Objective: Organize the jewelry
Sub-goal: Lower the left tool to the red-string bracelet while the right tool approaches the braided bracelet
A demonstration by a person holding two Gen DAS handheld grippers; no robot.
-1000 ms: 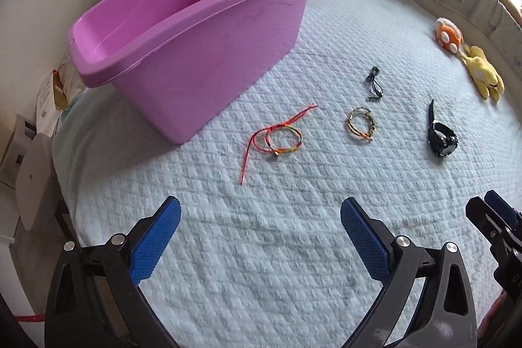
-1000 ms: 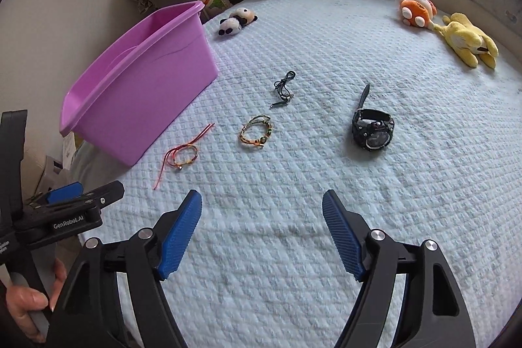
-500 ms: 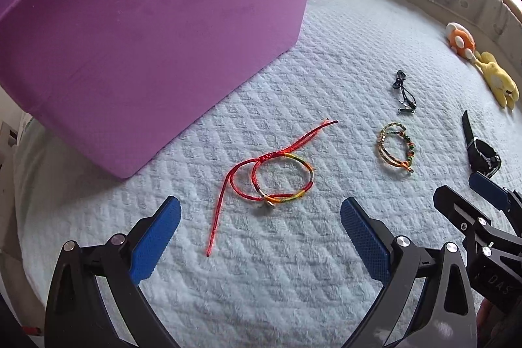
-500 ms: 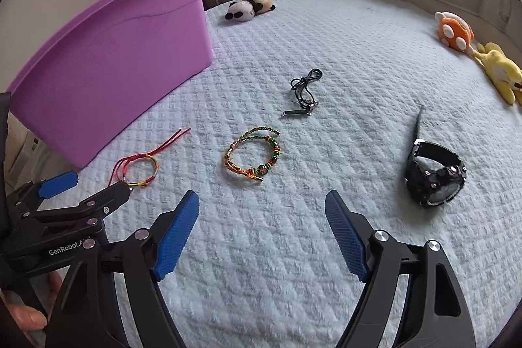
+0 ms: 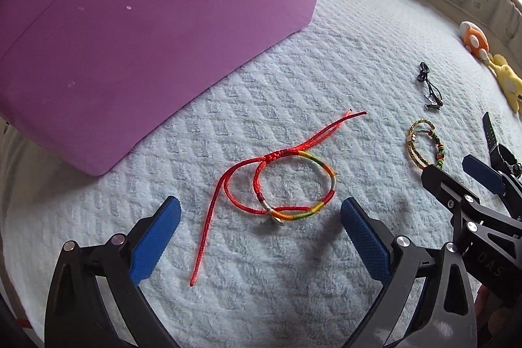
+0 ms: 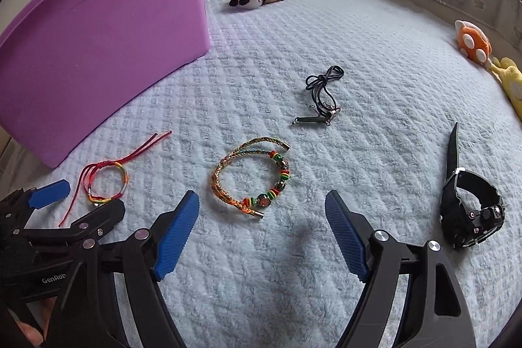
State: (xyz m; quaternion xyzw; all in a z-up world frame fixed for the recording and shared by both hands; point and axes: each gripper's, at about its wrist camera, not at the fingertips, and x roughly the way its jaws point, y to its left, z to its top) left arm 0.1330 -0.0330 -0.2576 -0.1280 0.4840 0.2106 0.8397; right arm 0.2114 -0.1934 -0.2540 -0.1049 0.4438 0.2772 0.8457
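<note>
left tool (image 5: 261, 227) gapes above red string bracelet (image 5: 287, 181); right tool (image 6: 261, 224) gapes near beaded bracelet (image 6: 251, 178)

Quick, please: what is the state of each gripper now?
Left gripper: open, holding nothing, at the red string bracelet.
Right gripper: open, holding nothing, at the beaded bracelet.

The blanket (image 6: 359, 31) is soft quilted cloth, the tub (image 6: 98, 38) smooth matt plastic, the bracelet (image 5: 293, 181) woven glossy cord.

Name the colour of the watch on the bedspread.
Black: the watch, strap included, shows best in the right wrist view.
</note>
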